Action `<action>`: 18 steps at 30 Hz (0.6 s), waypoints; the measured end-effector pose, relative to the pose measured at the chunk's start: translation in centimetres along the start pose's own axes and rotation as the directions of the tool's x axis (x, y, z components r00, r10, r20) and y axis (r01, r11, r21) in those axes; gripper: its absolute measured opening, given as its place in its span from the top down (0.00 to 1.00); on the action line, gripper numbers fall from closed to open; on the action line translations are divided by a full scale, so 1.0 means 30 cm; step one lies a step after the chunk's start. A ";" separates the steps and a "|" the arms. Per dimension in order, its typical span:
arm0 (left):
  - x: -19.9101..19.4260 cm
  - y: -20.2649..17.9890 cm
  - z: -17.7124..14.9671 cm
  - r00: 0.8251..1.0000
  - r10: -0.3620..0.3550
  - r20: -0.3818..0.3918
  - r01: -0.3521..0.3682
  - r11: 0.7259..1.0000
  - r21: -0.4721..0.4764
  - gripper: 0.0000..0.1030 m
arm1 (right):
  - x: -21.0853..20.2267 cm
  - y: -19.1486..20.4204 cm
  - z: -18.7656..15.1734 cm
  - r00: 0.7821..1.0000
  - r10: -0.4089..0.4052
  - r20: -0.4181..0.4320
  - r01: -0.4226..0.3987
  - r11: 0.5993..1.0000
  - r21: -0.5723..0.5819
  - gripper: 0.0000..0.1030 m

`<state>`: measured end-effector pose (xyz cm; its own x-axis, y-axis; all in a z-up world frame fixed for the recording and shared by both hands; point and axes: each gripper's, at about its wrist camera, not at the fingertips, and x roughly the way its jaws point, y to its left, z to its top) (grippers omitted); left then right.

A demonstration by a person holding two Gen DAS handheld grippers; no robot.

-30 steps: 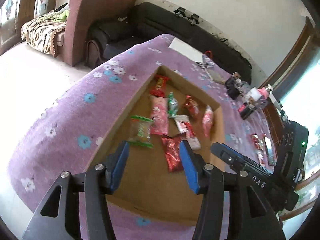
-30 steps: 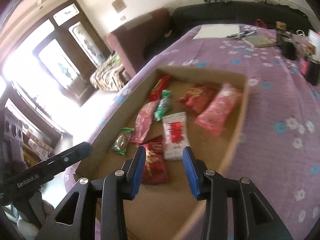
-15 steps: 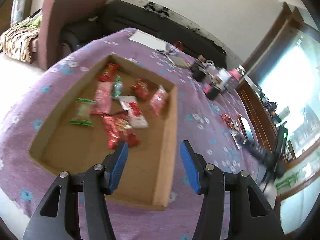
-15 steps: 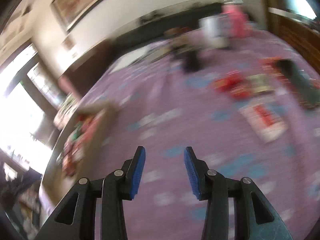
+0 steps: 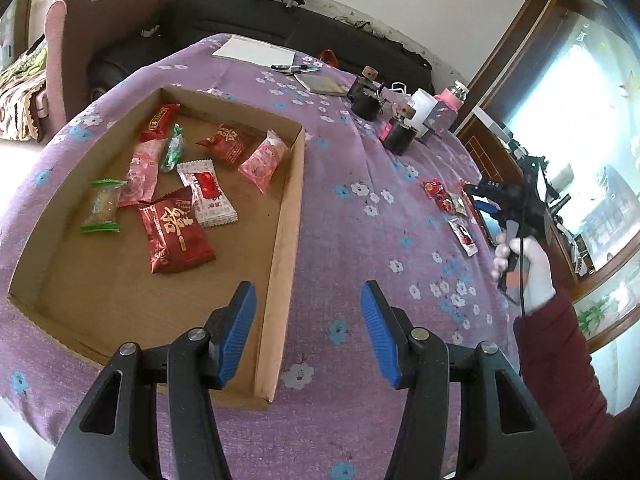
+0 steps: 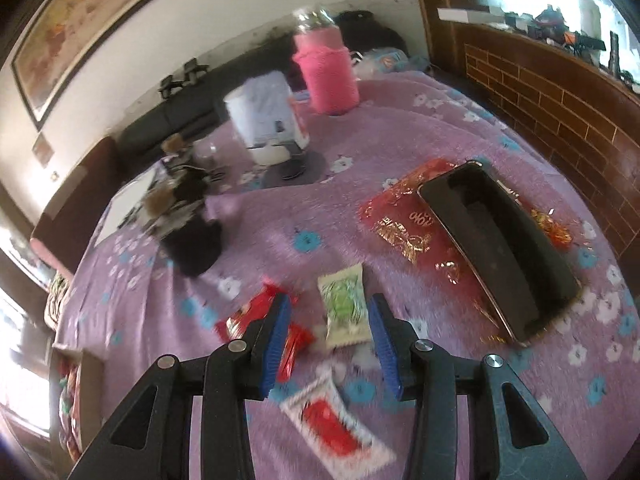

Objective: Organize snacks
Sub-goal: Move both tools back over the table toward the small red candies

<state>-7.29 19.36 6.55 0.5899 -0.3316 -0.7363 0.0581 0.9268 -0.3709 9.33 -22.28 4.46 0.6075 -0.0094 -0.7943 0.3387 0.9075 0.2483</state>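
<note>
Red-white packet (image 6: 335, 428) blurred; red wrapper (image 6: 256, 316) partly behind tongs' blue pad; print unreadable.

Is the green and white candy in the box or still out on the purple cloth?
Out. The green and white candy lies flat on the purple cloth, far from the cardboard box at the left edge.

A: What sort of place is this?

B: A home, a living room. A black sofa (image 5: 280, 16) and a maroon armchair (image 5: 100, 20) stand along the wall behind the worktop (image 5: 360, 208).

A: Anything else?

B: A framed picture (image 6: 88, 28) hangs on the wall, a flowered purple cloth covers the worktop, and big wood-framed windows (image 5: 580, 100) let in daylight.
</note>
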 end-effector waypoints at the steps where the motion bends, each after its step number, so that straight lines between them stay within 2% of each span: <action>1: 0.002 0.002 0.000 1.000 0.003 -0.001 -0.003 1.000 -0.002 0.49 | 0.010 0.001 0.001 1.000 -0.005 -0.005 0.005 1.000 0.004 0.57; 11: 0.031 0.023 -0.009 0.999 0.022 -0.023 -0.023 0.999 -0.030 0.49 | 0.075 0.078 0.012 0.999 0.020 -0.030 -0.021 1.000 -0.021 0.57; 15: 0.030 0.013 -0.019 0.999 0.019 -0.029 -0.020 1.000 -0.023 0.49 | 0.133 0.111 0.039 0.998 -0.025 -0.052 0.023 0.999 -0.033 0.54; 18: 0.026 0.013 -0.027 0.999 0.020 -0.033 -0.020 1.000 -0.024 0.49 | 0.176 0.120 0.043 0.996 -0.025 -0.087 0.023 0.999 -0.025 0.55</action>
<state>-7.45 19.32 5.37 0.5644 -0.3189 -0.7614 0.0267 0.9289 -0.3693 14.67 -19.60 1.89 0.5339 0.0046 -0.8456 0.3347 0.9172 0.2163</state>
